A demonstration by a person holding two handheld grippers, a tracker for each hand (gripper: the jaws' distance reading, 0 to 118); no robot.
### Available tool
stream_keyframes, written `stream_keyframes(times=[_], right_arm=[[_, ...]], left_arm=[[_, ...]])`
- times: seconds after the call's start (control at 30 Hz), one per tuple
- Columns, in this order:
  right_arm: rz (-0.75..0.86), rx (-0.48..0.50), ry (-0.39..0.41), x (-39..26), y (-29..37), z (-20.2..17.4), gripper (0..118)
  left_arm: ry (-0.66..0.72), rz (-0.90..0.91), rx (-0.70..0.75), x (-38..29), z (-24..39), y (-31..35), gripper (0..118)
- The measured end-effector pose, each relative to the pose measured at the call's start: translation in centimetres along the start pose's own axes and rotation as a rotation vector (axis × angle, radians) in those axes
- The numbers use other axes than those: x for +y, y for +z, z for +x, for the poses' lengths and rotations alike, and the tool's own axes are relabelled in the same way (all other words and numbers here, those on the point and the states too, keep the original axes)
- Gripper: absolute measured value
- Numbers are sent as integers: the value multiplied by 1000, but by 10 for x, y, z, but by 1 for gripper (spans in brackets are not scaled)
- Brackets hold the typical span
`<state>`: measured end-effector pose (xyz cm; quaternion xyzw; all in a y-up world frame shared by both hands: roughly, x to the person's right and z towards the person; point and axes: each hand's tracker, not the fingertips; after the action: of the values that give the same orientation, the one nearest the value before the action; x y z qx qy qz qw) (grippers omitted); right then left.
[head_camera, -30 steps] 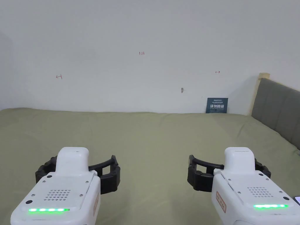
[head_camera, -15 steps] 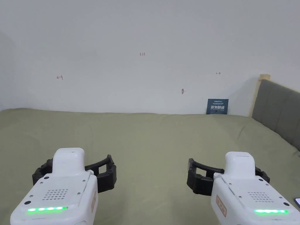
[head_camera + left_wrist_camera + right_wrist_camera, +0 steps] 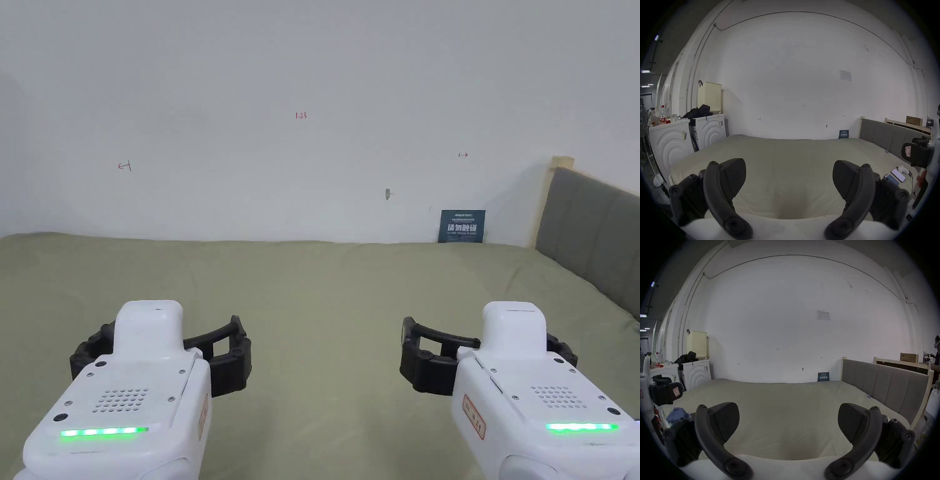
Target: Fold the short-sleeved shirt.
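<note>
Both grippers hover side by side over an olive-green bed (image 3: 319, 281). My left gripper (image 3: 164, 356) is open, its black jaws wide apart with nothing between them; its own view shows the same gap (image 3: 788, 177) over bare sheet. My right gripper (image 3: 487, 359) is open too, also with nothing in the gap (image 3: 788, 418). A crumpled blue cloth (image 3: 678, 413) lies at the bed's left edge, below the left gripper (image 3: 664, 391); I cannot tell whether it is the shirt. The right gripper (image 3: 916, 155) appears at the right of the left gripper view.
A grey padded headboard (image 3: 594, 225) borders the bed on the right, a white wall at the back with a small dark sign (image 3: 462, 225). Phones (image 3: 894, 176) lie near the bed's right side. White machines (image 3: 672, 146) stand left. A person (image 3: 937, 356) stands far right.
Both grippers stay open and side by side. They dipped slightly half a second ago and sit a little higher in the picture now; the view itself also shifted slightly.
</note>
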<state>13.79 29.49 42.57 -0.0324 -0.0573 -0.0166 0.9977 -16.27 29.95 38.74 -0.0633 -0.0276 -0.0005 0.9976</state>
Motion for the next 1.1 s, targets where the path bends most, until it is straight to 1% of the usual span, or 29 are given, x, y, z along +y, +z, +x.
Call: stream_keyframes(times=[0.1, 0.23, 0.3, 0.33, 0.43, 0.5, 0.67, 0.87, 0.93, 1.03, 1.1], right_arm=[[-9, 10, -11, -1, 0, 2, 118], [-17, 26, 58, -1, 1, -1, 118], [-18, 23, 59, 0, 1, -2, 118], [-20, 25, 43, 2, 1, -2, 118], [-37, 72, -58, 5, 1, 2, 118], [-65, 79, -91, 6, -1, 6, 118], [-159, 31, -88, 11, -10, 6, 118], [-165, 11, -40, 12, -9, 2, 118], [-167, 22, -59, 13, -8, 3, 118], [-201, 62, -118, 15, -9, 9, 118], [-218, 58, -141, 16, -11, 12, 118]], left_arm=[[11, -2, -4, 1, -1, 0, 112], [17, -32, -17, 3, -4, -3, 112], [20, -25, -13, 3, -4, -3, 112], [20, -23, -9, 3, -4, -3, 112], [28, -20, -12, 4, -5, -2, 112], [27, -20, -11, 4, -5, -1, 112], [43, -48, -15, 6, -9, -1, 112], [50, -54, -10, 5, -9, -2, 112], [49, -59, -11, 4, -8, -2, 112], [48, -67, -17, 2, -7, -3, 112], [45, -69, -19, 2, -5, -2, 112]])
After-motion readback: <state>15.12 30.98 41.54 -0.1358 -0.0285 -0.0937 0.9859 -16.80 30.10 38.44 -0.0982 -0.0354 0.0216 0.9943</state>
